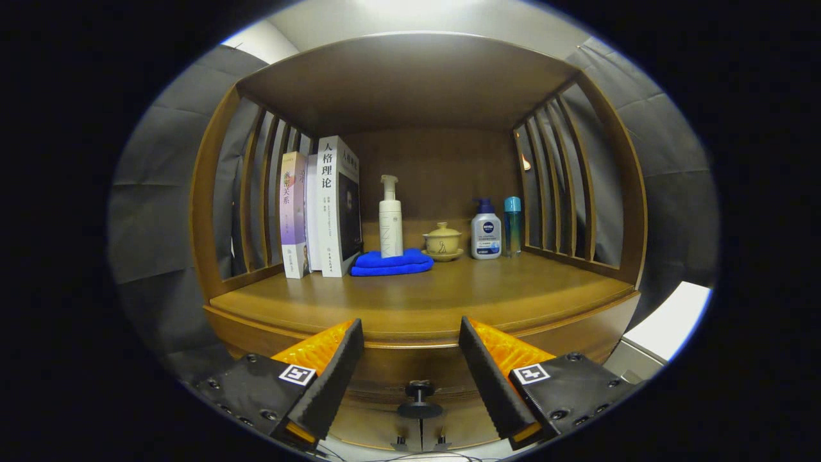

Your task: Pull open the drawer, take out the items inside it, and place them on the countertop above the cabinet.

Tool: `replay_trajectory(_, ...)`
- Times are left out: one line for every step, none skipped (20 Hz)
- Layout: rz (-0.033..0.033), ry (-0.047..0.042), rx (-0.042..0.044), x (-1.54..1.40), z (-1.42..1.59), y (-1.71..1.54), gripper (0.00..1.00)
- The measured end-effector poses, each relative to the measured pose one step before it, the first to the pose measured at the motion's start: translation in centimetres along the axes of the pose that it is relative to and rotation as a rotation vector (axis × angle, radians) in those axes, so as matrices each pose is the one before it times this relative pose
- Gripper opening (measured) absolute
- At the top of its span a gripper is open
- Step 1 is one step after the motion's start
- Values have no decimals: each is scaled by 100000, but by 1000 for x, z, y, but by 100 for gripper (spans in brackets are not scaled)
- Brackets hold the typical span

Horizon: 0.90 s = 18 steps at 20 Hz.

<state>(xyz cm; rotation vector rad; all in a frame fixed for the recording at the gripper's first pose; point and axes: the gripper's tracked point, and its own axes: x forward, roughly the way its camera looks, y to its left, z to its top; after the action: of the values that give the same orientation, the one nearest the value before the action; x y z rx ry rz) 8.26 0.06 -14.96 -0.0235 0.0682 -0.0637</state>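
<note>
So the gripper (410,366) is sitting in front of the cabinet with its jaws spread wide and nothing between them. The drawer (410,385) is right under the counter (449,301) lip, closed as far as I can tell, and its little dark knob (419,399) is low down in the gap between the two fingers, a bit ahead of them.

Handling guess: the knob looks small, round and hard, probably metal, on a short stem. That's the only place to grab. It could be slick, so I'd pinch it square on and pull straight out, not at an angle. A wooden drawer like this probably has some weight and friction to it. What's inside is hidden, so no idea how that stuff handles.

Writing-wise: the squat white pump bottle (486,232) at the back has a round blue NIVEA badge. The books (321,205) on the left have Chinese titles on the spines; the big one reads 人格理论. The tall white pump bottle (390,218) has faint vertical lettering I can't make out. It stands on a blue cloth (391,262).
</note>
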Motion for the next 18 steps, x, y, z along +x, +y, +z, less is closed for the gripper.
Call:
replay_trajectory(-765, -18, 280, -327, -349, -170, 96)
replay_trajectory(-27, 501, 269, -208, -429, 29, 96)
replay_trajectory(626, 1130, 105, -151, -573, 279, 96)
replay_trajectory(790, 1703, -366, -35, -616, 207, 95)
replay_trajectory(131, 1266, -663, 13, -621, 17, 95)
replay_trajectory(234, 1139, -573, 4, -521, 37, 95)
replay_trajectory(-78, 823, 388, 161, -526, 19, 95)
replay_trajectory(-114, 959, 729, -66, -495, 9, 95)
replay_trajectory(-543, 923, 392, 48, -474, -230, 95)
replay_trajectory(-103, 1119, 445, 159, -409, -131, 94)
replay_trajectory(108, 1060, 40, 149, -418, -123, 90)
replay_trajectory(-264, 1079, -540, 18, -577, -215, 85)
replay_trajectory(189, 855, -697, 106, -413, -158, 81)
replay_trajectory(28, 640, -340, 9, -560, -145, 77)
replay_trajectory(-14, 1102, -151, 165, -519, -98, 72)
replay_trajectory(-162, 1058, 68, 73, -393, -175, 68)
replay_trajectory(617, 851, 684, 14, -244, 202, 63)
replay_trajectory(-8, 321, 31, 15, -252, 112, 59)
